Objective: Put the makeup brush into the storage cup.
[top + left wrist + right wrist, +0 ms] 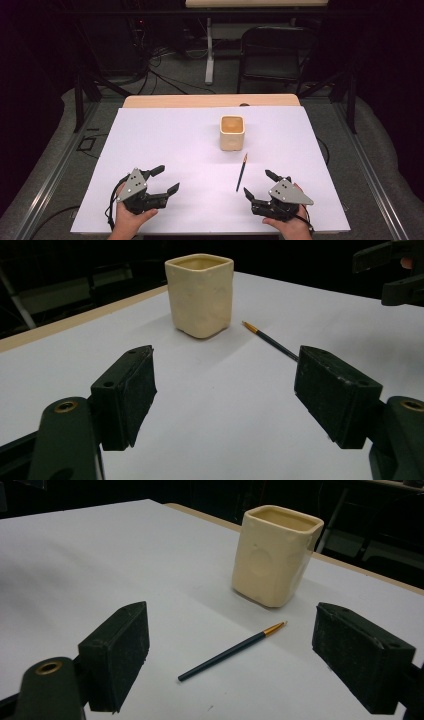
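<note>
High view notes: right gripper [260, 184] and left gripper [166, 179] are held released, nothing between the jaws, both resting low over the white surface [165, 145]. A thin pencil [242, 172] lies flat just ahead of the right gripper, the cream cup [232, 132] beyond it. Risk judged: so slim a pencil may be rolled away or pinched off-centre, and the cup could be tipped during insertion.

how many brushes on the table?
1. The brush lies flat on the white sheet, just in front of the cream cup, nearest the right gripper. Nothing visible inside the cup.
</note>
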The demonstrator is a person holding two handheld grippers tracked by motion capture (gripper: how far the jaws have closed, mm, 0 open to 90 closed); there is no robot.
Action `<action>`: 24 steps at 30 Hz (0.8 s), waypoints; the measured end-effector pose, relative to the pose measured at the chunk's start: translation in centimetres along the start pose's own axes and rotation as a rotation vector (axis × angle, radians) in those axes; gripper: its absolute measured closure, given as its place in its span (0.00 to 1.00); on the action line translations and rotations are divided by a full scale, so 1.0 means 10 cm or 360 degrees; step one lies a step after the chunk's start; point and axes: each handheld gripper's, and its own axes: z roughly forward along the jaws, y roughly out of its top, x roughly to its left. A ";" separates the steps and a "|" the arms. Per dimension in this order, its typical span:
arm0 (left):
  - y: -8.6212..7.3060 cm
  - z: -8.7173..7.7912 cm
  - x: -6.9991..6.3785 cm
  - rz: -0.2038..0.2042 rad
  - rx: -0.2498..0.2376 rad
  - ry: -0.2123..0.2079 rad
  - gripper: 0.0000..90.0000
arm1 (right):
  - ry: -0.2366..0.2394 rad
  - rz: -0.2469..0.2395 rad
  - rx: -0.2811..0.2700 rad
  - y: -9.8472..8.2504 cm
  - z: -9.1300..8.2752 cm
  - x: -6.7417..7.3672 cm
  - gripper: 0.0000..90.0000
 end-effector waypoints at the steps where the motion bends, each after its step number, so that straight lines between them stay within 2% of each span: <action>1: 0.00 0.00 0.00 -0.0001 0.0001 0.0000 0.27 | 0.0003 0.0002 -0.0002 0.00 0.00 -0.01 0.16; 7: 0.00 0.00 0.00 -0.0005 0.0005 0.0013 0.28 | 0.0013 0.0029 0.0006 0.01 -0.01 -0.03 0.21; 11: 0.00 0.00 0.02 -0.0013 0.0013 0.0033 0.28 | 0.0076 0.0072 0.0047 0.03 0.00 -0.03 0.23; 19: 0.00 -0.01 0.02 -0.0019 0.0022 0.0049 0.28 | 0.0022 0.0134 0.0135 0.09 0.04 -0.06 0.29; 24: -0.01 0.00 0.04 -0.0023 0.0029 0.0028 0.29 | -0.0022 0.0167 0.0210 0.16 0.10 -0.10 0.30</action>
